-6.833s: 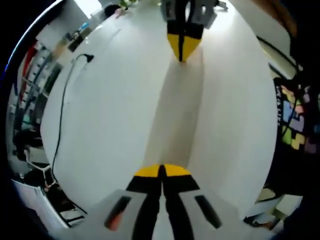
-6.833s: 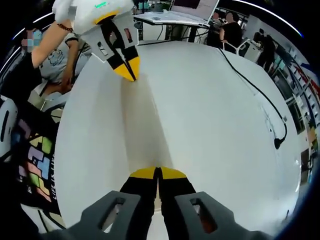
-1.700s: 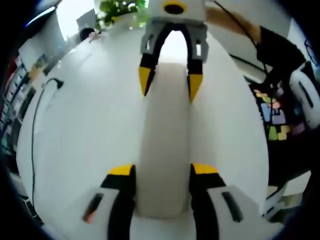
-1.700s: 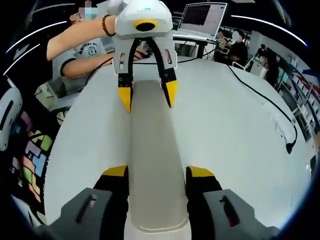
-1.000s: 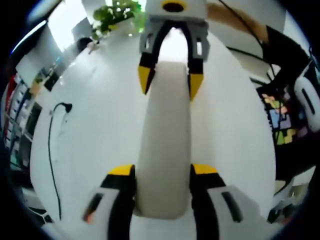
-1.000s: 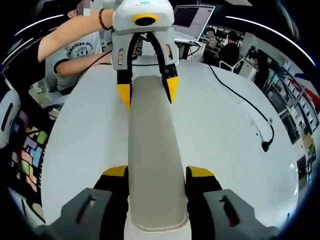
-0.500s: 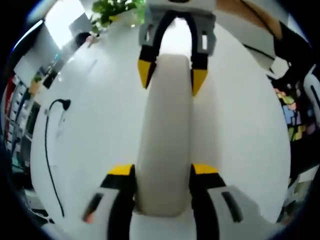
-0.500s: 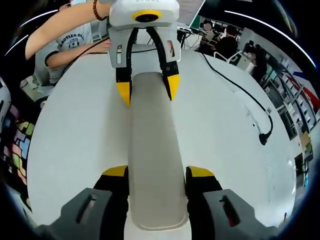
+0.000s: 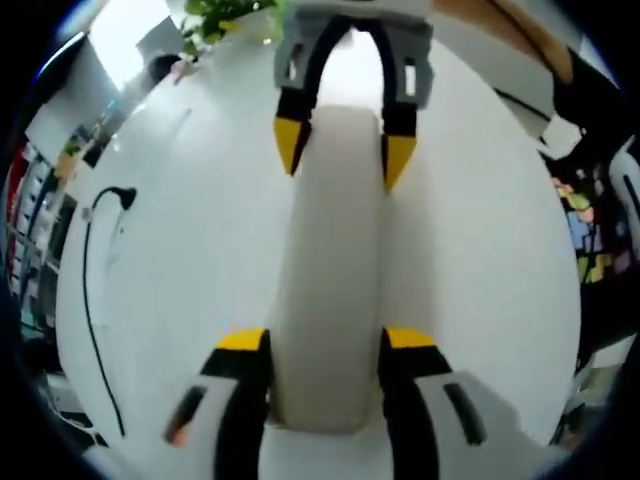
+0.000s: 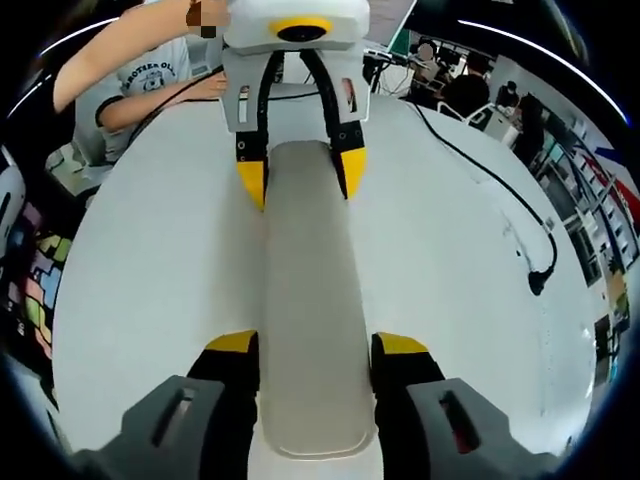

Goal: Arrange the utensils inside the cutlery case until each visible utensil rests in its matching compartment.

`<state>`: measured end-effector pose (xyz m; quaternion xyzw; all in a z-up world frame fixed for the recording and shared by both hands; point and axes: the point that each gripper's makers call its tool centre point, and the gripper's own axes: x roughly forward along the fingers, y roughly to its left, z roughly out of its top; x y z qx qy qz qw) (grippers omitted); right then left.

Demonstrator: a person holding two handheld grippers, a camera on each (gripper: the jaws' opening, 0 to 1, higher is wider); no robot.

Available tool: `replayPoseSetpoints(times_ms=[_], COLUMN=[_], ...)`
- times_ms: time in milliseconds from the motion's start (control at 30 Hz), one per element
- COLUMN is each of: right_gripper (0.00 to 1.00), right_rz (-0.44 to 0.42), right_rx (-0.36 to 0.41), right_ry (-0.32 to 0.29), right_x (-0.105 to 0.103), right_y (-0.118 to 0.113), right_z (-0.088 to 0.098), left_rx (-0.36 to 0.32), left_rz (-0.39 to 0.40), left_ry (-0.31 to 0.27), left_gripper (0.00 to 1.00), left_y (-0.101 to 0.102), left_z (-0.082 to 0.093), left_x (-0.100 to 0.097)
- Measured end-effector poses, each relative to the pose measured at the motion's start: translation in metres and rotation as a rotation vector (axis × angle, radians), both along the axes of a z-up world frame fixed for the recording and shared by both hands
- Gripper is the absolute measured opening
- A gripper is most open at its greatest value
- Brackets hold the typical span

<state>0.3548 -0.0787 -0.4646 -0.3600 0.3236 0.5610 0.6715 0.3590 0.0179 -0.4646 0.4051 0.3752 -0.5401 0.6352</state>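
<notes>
Cutlery case [image 9: 330,290], lid on, gripped at opposite ends: left gripper [image 9: 325,345] and right gripper [image 10: 318,348] each half-open, clamping it. Opening step; next, lid off.

cutlery case [image 9: 330,280]: closed, contents hidden | near end tucked behind left claw [image 9: 325,345] | no utensils discernible

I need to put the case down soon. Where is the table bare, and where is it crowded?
Bare table lies between the case and the black cable, and also on the case's other side. It is crowded at the case's ends, where the left gripper and right gripper flank it.
</notes>
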Motion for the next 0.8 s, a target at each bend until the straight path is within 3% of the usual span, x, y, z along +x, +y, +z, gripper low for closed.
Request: replayPoseSetpoints(times_ms=[267,467,567,700,800], right_gripper=[0.46,0.53,0.53,0.51,0.52], right_rz=[0.087,0.031,0.013,0.027,-0.008], right_rx=[0.014,0.072,0.068,0.051,0.13], right_ry=[-0.046,-0.047,-0.043,-0.057,-0.057], right_x=[0.001,0.007,0.007,0.004,-0.002], right_y=[0.003,0.003,0.001,-0.006,-0.001], right_z=[0.002,0.003,0.003,0.009,0.025], left_rx=[-0.006,-0.04,-0.021,-0.036,-0.077], left_rz=[0.009,0.037,0.009,0.01,0.001], left_ry=[0.021,-0.008,-0.035,-0.037,-0.072], left_gripper=[0.45,0.53,0.63,0.65,0.64], left_y=[0.001,0.003,0.005,0.007,0.006], left_z=[0.0,0.001,0.003,0.02,0.039], left_x=[0.001,0.007,0.005,-0.001,-0.007])
